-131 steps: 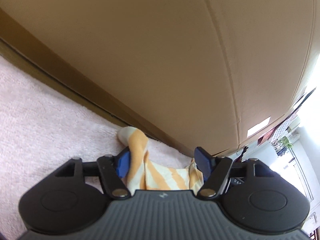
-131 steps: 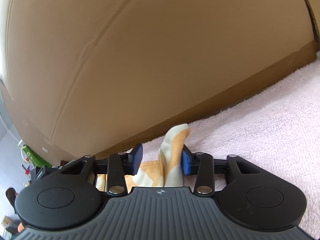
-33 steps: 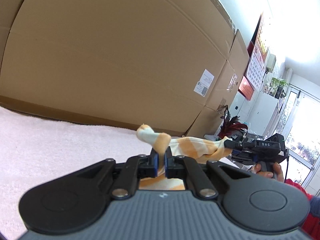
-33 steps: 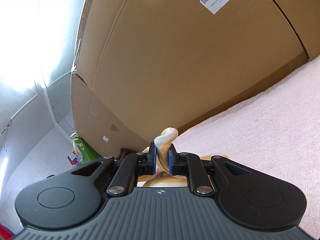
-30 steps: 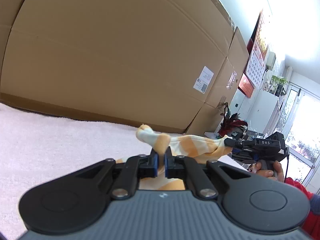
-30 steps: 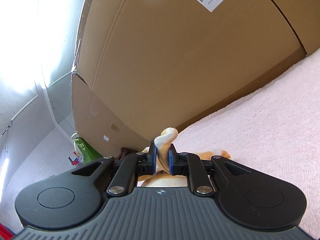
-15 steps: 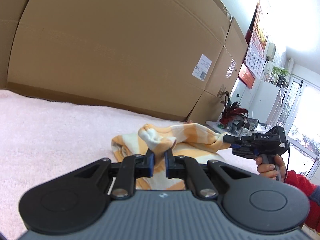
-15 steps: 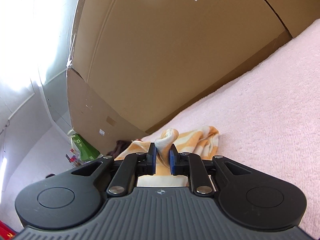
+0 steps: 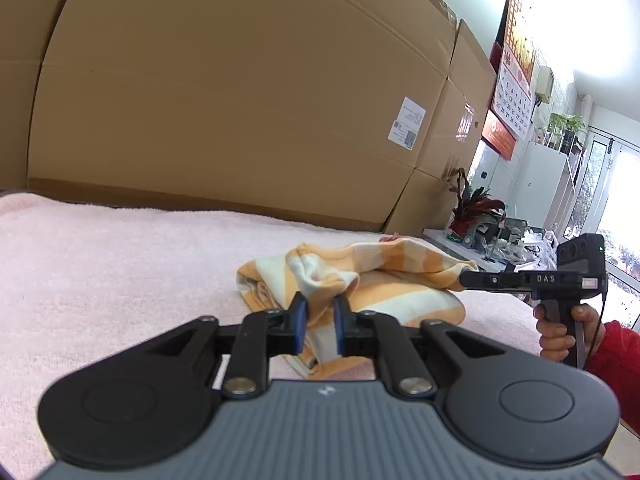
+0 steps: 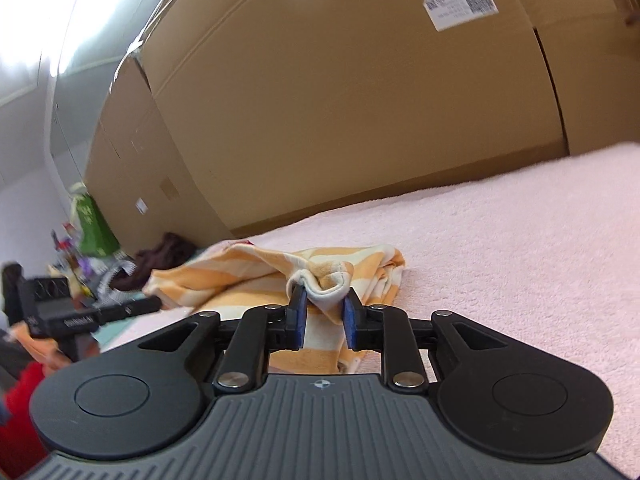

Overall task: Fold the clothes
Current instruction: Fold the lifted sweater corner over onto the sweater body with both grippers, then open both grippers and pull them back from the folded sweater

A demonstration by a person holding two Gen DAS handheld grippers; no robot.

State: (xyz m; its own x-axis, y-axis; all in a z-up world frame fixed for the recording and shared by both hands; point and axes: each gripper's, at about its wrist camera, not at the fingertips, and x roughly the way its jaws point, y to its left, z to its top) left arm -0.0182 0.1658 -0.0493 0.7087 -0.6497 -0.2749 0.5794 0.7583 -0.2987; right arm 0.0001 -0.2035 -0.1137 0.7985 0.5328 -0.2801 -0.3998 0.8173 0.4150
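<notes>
An orange-and-white striped garment lies bunched on the pink towel surface. My left gripper has its blue pads slightly parted around a corner fold of the cloth. My right gripper has its pads slightly parted too, with another corner of the garment between them. Each gripper shows in the other's view: the right one at the garment's right end, the left one at its left end.
Large cardboard boxes stand along the far edge of the towel. A dark cloth and a green bag lie beyond the left end. A potted plant and clutter sit at the right.
Both grippers have come down and back from the boxes, laying the garment folded on the towel. Their pads, tightly shut on the cloth before, have now parted a little.
</notes>
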